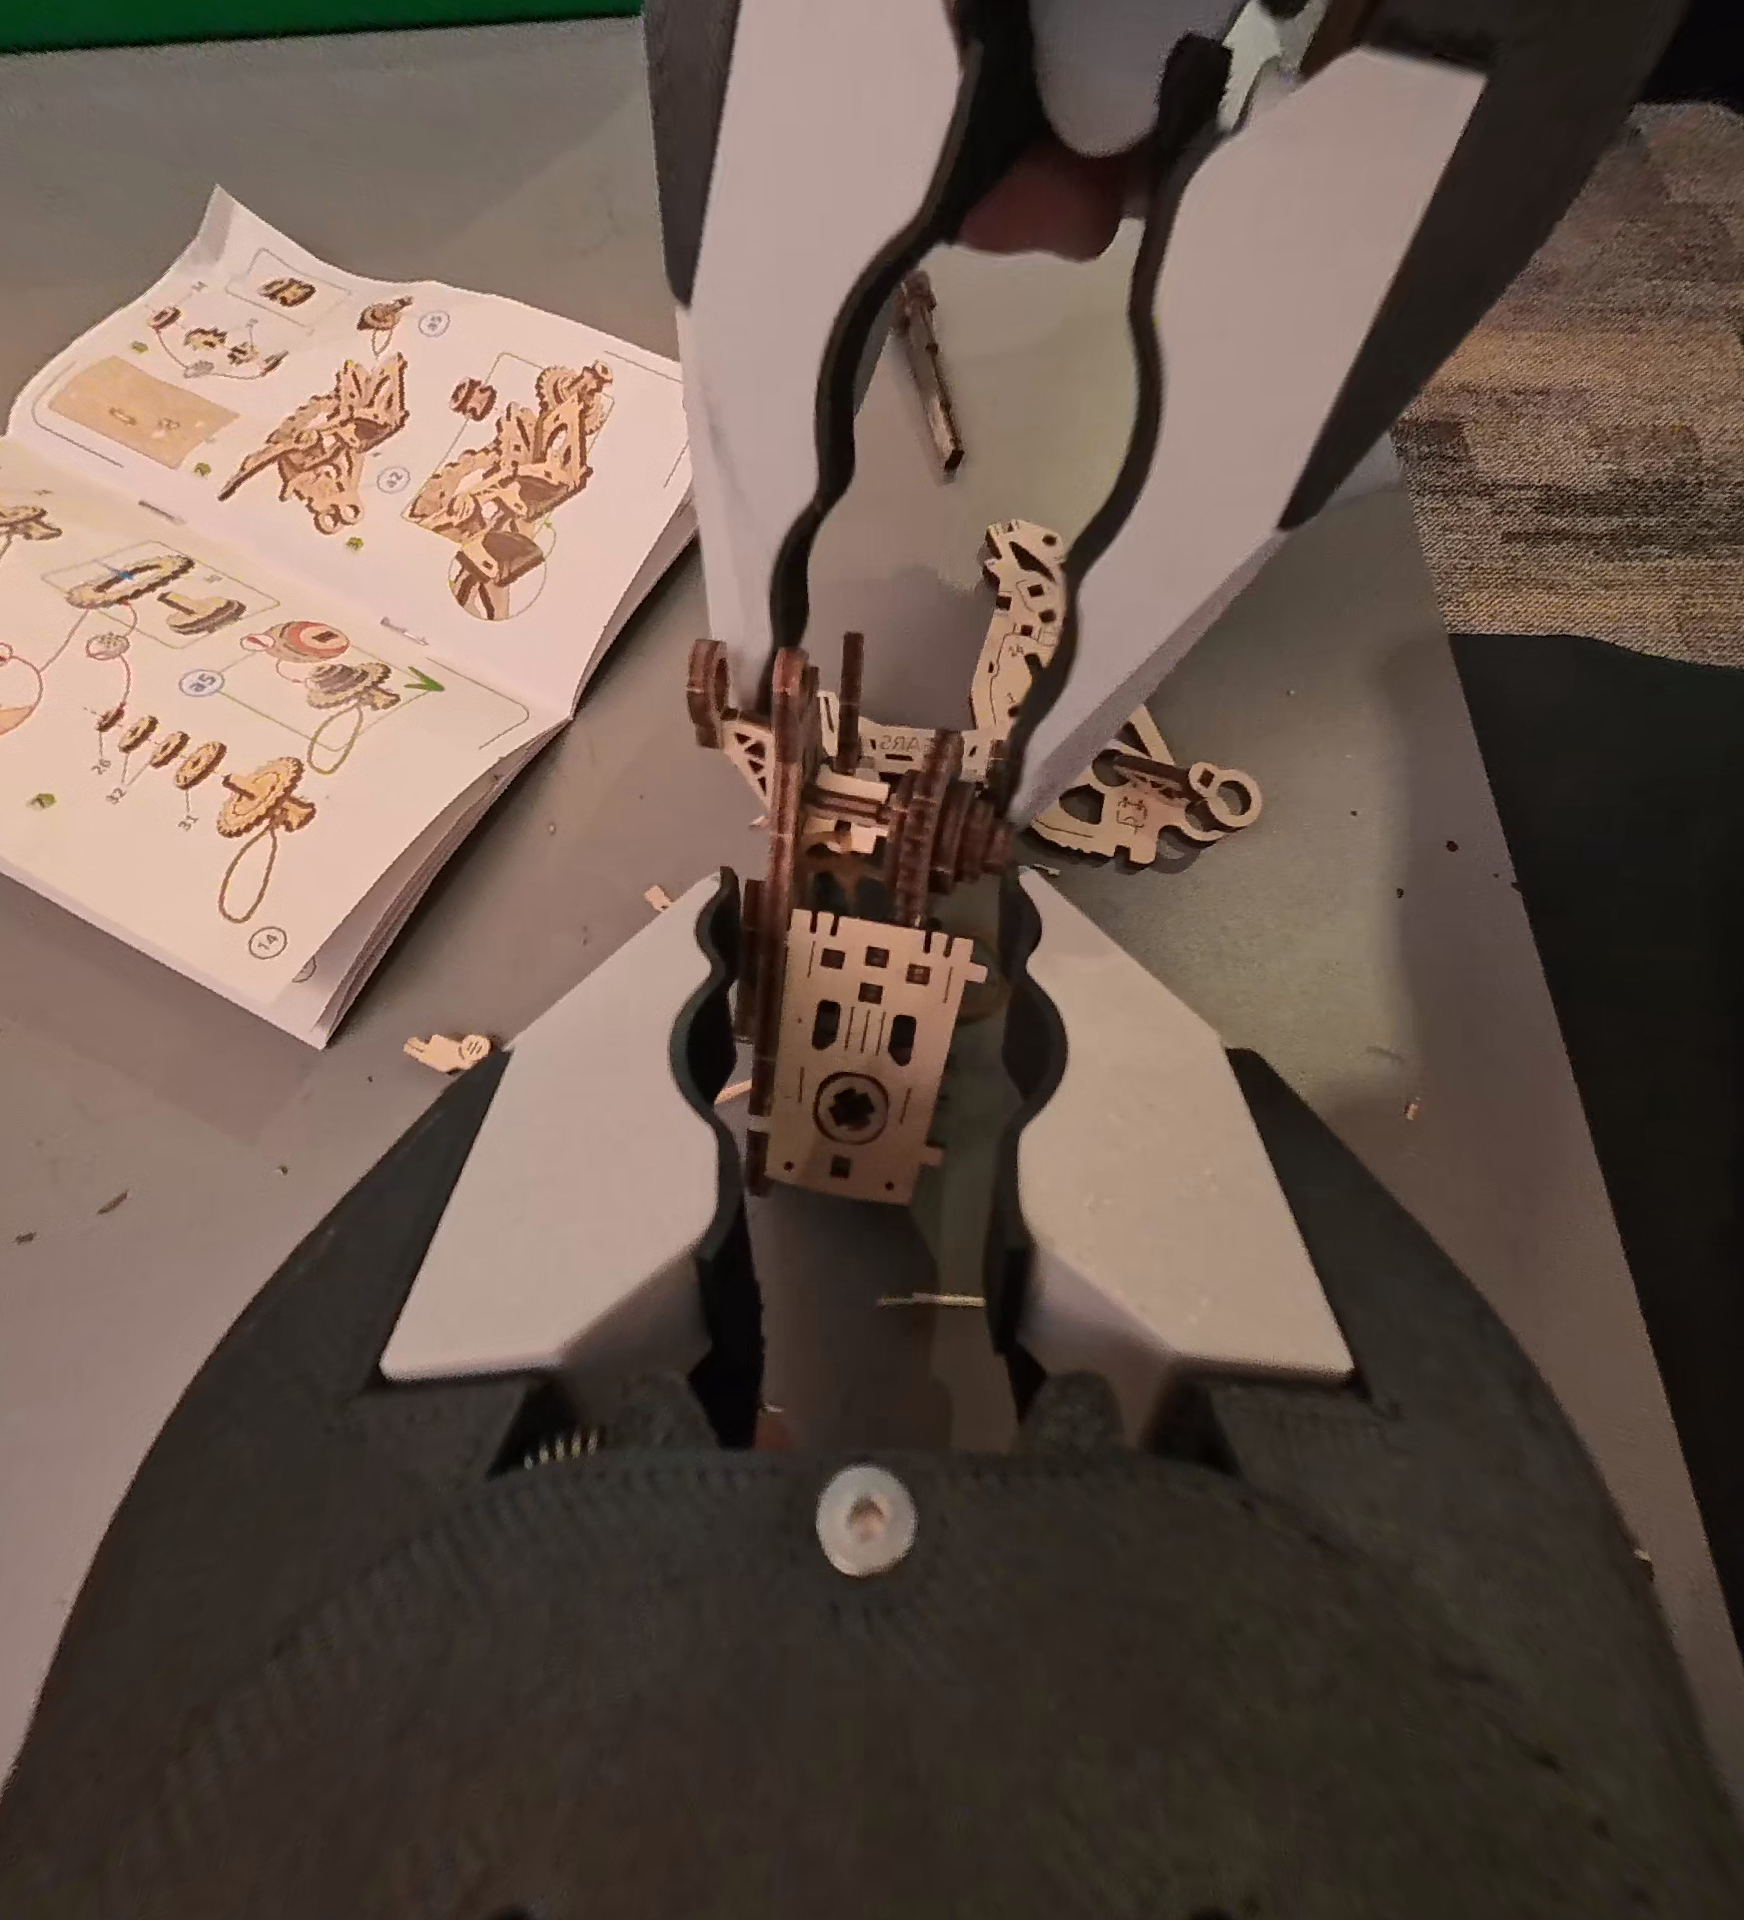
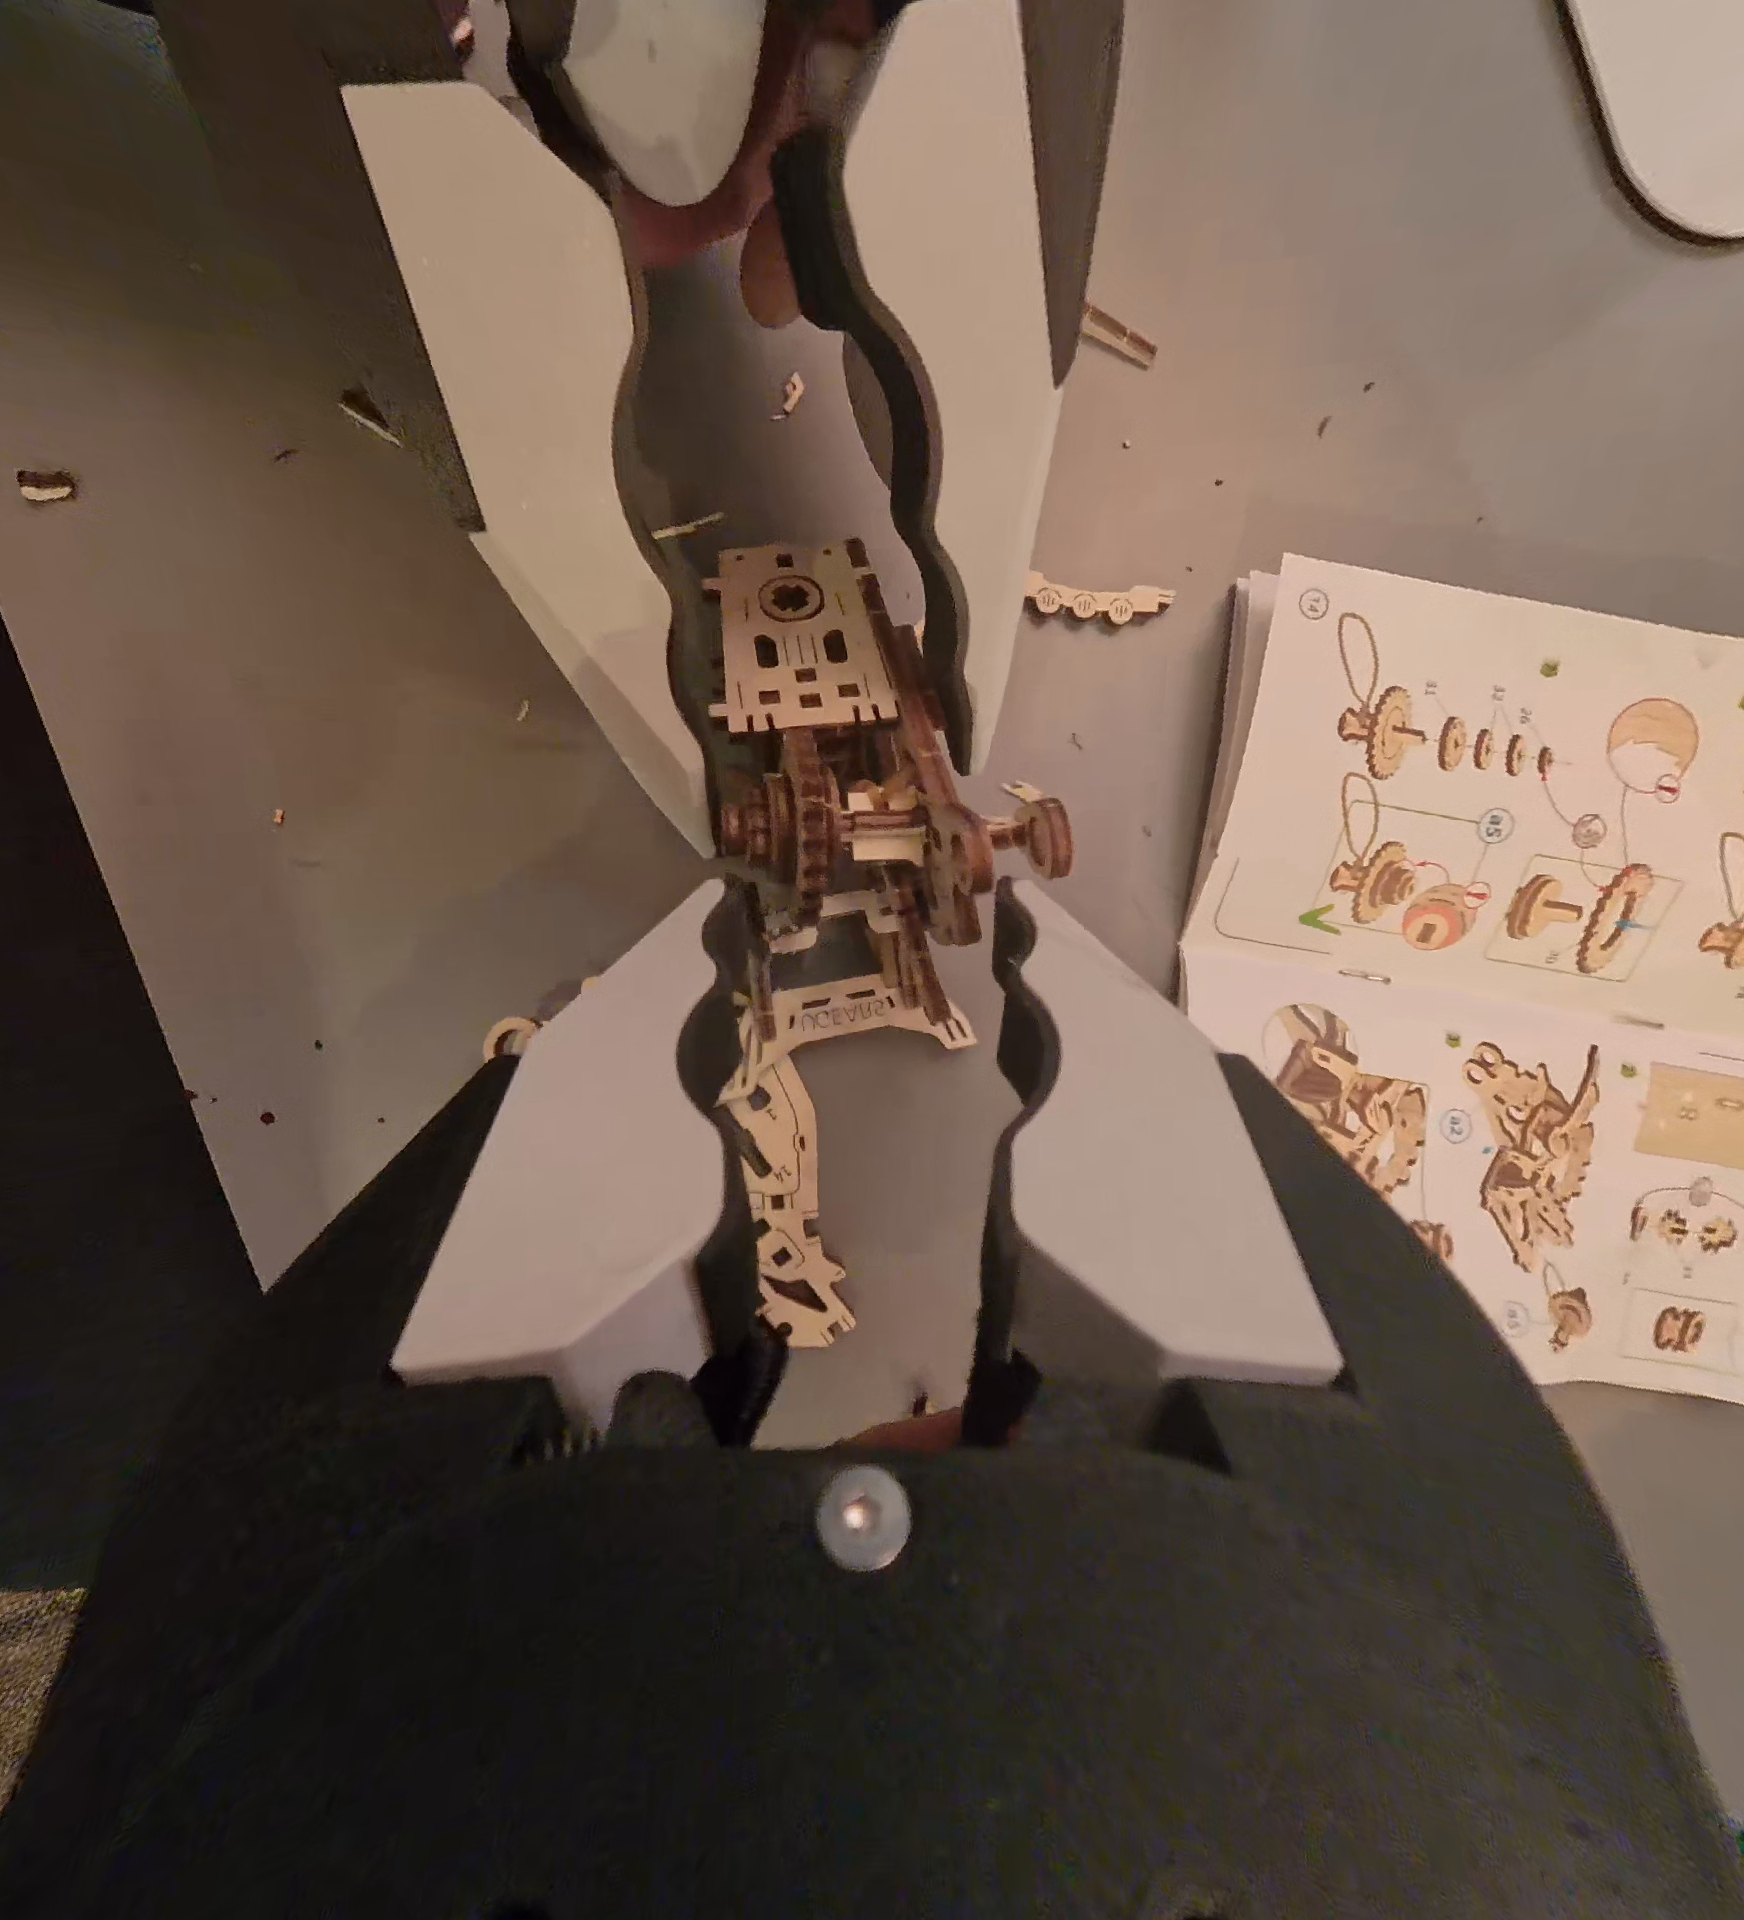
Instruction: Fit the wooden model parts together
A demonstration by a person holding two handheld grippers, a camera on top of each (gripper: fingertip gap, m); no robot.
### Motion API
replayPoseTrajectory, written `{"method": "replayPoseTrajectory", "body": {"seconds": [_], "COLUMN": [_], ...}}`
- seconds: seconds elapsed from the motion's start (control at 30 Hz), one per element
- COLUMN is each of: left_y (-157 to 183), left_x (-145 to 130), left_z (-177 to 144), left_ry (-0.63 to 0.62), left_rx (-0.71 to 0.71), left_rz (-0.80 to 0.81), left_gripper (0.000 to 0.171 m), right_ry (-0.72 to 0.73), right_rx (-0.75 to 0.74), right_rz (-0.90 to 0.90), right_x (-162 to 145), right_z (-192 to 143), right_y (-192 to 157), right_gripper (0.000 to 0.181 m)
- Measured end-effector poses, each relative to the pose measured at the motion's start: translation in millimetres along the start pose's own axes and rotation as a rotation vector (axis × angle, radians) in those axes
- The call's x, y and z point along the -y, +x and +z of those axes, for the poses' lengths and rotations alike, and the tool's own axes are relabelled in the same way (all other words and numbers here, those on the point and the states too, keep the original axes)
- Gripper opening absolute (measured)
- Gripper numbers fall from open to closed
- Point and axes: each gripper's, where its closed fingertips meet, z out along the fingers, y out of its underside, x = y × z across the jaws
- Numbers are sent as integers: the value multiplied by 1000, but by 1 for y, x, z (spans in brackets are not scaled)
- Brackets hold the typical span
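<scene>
Grey table (image 1: 172,1143) strewn with offcuts, open instruction booklet (image 1: 255,623) alongside; partly built wooden model (image 1: 847,935), gears already mounted, held above it; left gripper (image 1: 863,997) fingers clamped on its panel end; right gripper (image 2: 852,966) fingers apparently closed on its frame; loose parts (image 1: 1138,810) remain unfitted.

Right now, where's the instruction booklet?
The instruction booklet lies open on the grey table, left of the wooden model in the left wrist view and right of it in the right wrist view.

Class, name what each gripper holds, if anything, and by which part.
Both grip the same wooden model: the left gripper at its pale slotted plate end, the right gripper at its gear and frame end.
</scene>
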Motion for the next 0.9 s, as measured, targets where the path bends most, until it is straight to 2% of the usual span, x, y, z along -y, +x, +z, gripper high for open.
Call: {"method": "replayPoseTrajectory", "body": {"seconds": [0.07,0.2,0.33,0.43,0.57,0.9], "left_y": [0,-1,0,0,-1,-2], "left_x": [-1,0,0,-1,-1,1], "left_z": [0,-1,-1,0,0,1], "left_ry": [-7,-3,-11,-23,-25,-18], "left_rx": [10,17,17,21,26,23], "left_rz": [17,17,32,42,46,35], "left_gripper": [48,49,48,47,47,51], "right_ry": [-5,29,45,34,14,67], "right_rx": [6,45,37,70,13,32], "right_rz": [-2,31,32,76,-1,20], "right_x": [-1,0,0,-2,-3,-3], "right_z": [4,5,5,4,5,4], "right_y": [0,-1,-1,-3,0,0], "right_gripper": [37,35,35,43,35,32]}}
